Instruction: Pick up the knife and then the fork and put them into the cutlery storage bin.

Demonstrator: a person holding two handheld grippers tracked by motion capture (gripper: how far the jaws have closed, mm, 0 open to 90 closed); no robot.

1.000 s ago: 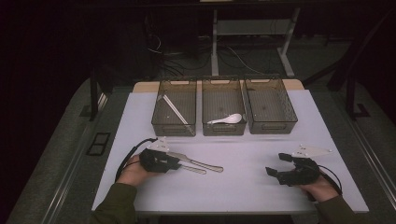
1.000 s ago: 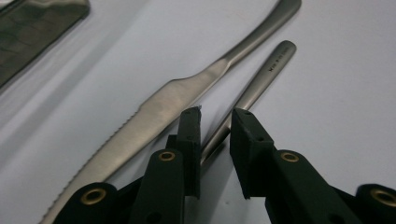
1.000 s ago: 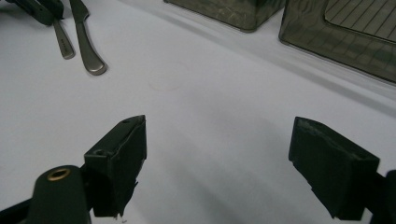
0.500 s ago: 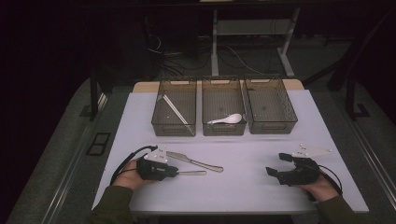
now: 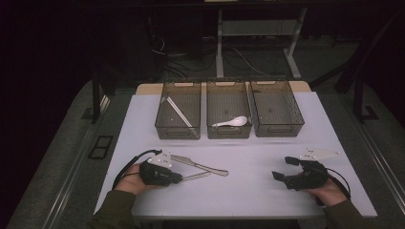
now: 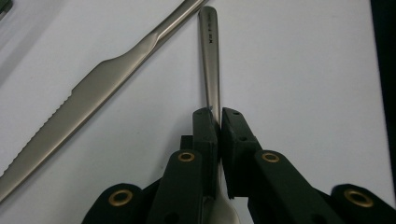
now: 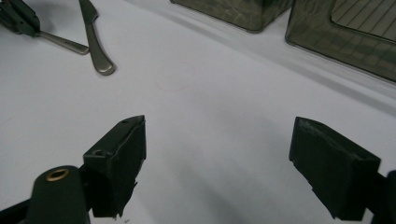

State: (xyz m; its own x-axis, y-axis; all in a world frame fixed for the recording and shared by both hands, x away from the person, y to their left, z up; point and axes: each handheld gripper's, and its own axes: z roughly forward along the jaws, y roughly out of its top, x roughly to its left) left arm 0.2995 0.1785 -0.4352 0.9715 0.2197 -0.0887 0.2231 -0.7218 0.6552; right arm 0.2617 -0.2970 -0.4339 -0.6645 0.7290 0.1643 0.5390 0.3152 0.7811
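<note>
Table (image 5: 248,191): a white top is carrying everything, with the person's forearms coming in from the near edge.
Left bin (image 5: 177,110): a smoky clear box is standing at the far side of the table, with a long pale stick (image 5: 178,111) leaning slantwise inside it.
Middle bin (image 5: 228,109): it is sitting just beside the left bin and is holding a white spoon (image 5: 232,122) near its front wall.
Right bin (image 5: 276,108): it is standing just beside the middle bin, at the right end of the row.
Right gripper (image 7: 217,163): it is resting low on the right near part of the table in the person's right hand (image 5: 329,192), well apart from the cutlery; its jaws are standing wide apart over bare white tabletop, grasping nothing.
Left gripper (image 6: 219,122): it is lying on the left near part of the table in the person's left hand (image 5: 130,177), its jaws pressing together on the metal handle.
Knife (image 6: 93,88): it is lying flat on the table just beside the left gripper, its serrated blade pointing toward the left bin's side and its handle crossing close to the gripped piece's far end.
Metal handle (image 6: 210,56): this slim cutlery handle is lying low on the table, pinched at its mid-length, its free end pointing away from the gripper; I cannot tell what kind of head it has.
</note>
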